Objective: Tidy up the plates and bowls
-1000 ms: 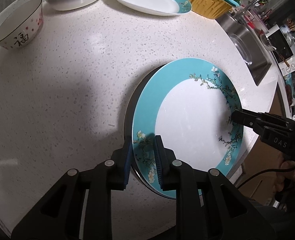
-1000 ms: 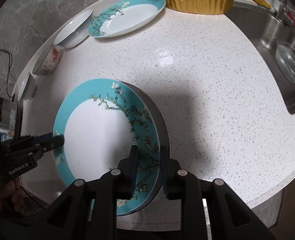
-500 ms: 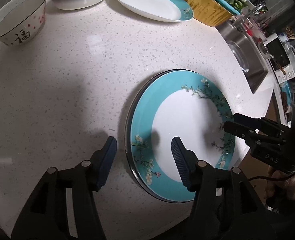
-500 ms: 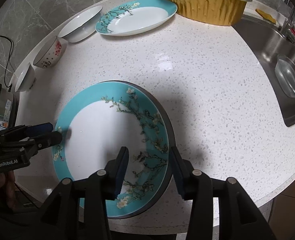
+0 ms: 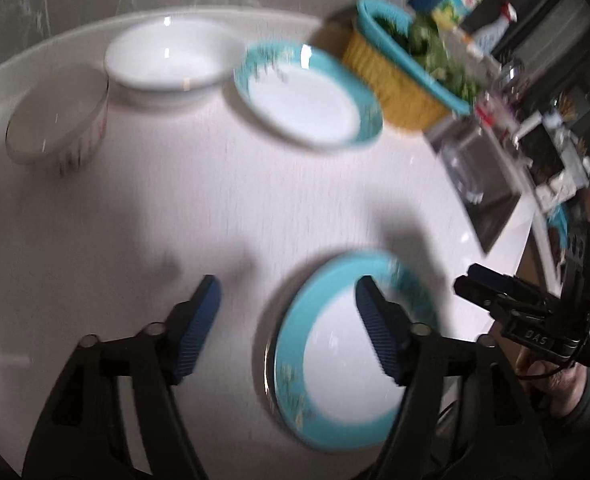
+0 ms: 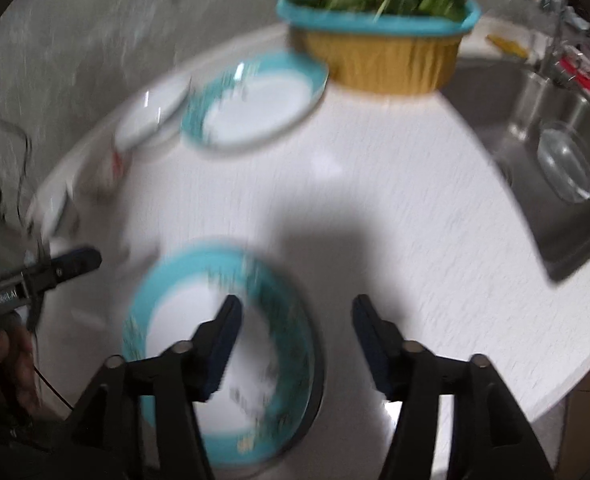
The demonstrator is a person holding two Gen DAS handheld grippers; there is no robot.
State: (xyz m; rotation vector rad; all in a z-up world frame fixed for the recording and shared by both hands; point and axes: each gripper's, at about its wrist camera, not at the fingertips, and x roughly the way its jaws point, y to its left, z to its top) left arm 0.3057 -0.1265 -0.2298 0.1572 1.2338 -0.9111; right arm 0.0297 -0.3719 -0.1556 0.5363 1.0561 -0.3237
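Bench [image 5: 295, 208] of white speckled stone carries everything, with a sink [image 6: 555, 168] far off to the right of the right tongs [image 6: 295, 344]. Yellow basket [image 6: 379, 56] of greens stands far ahead of both tongs. Nearest is the teal-rimmed plate [image 5: 343, 364], lying flat, face up, on a dark-rimmed plate beneath it, close to the bench's near edge; it sits under the right finger of the left tongs [image 5: 287, 324] and under the left finger of the right tongs. Being round, it has no long axis; blur hides which way its blossom sprig points. A second teal plate [image 5: 307, 96] lies well ahead, a white bowl [image 5: 167, 60] left of it, and a smaller patterned bowl [image 5: 59, 120] further left.

Both tongs have just been opening and stand wide, gripping nothing, clear of the plate.

Risk, as I judge it: the stack sits near the bench edge, so a finger catching the rim on the way out could slide it off.
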